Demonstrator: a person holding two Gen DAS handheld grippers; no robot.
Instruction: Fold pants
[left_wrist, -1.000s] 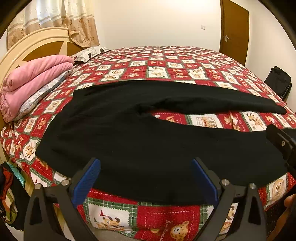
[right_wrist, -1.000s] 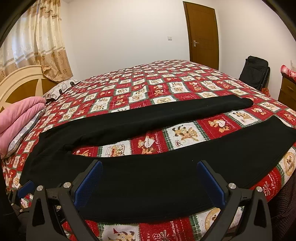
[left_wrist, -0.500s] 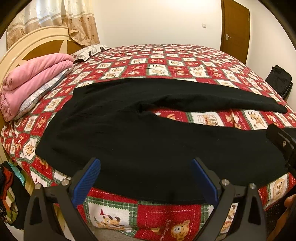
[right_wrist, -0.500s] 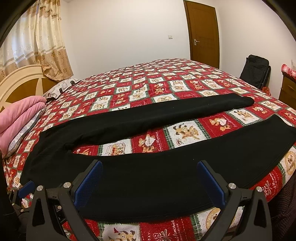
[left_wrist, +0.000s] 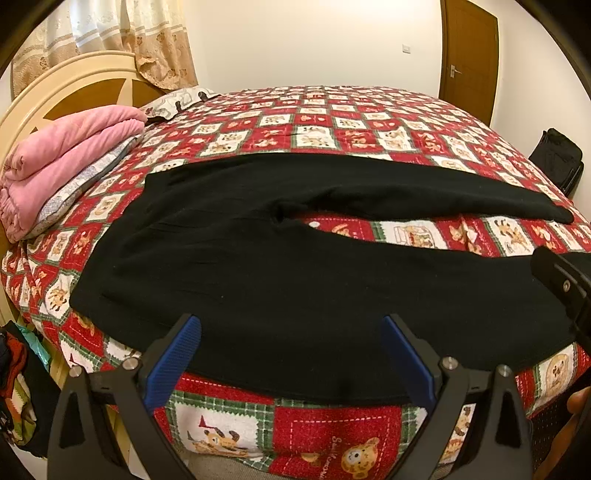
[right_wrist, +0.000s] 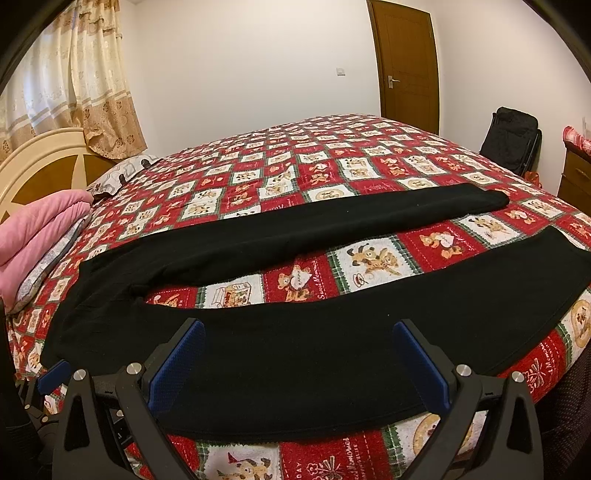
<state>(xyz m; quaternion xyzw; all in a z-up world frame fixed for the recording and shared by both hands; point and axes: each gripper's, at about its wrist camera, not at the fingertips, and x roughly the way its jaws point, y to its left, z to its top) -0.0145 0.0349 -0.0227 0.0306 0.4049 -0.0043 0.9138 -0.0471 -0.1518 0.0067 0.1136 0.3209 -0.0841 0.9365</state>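
Note:
Black pants (left_wrist: 258, 266) lie flat and spread on the bed, waist to the left, two legs running right with a gap between them; they also show in the right wrist view (right_wrist: 295, 343). My left gripper (left_wrist: 290, 354) is open and empty, just above the near edge of the pants by the waist part. My right gripper (right_wrist: 299, 360) is open and empty above the near leg. The right gripper's body shows at the right edge of the left wrist view (left_wrist: 561, 288).
The bed has a red patchwork quilt (left_wrist: 332, 125). Folded pink blankets (left_wrist: 62, 155) lie by the headboard (left_wrist: 74, 85) at the left. A black bag (right_wrist: 513, 136) stands near the door (right_wrist: 406, 62). A wooden cabinet (right_wrist: 576, 177) is at the far right.
Both views have tilted down slightly, so the bed and pants sit a little lower in frame. The pants have not moved and both grippers stay open.

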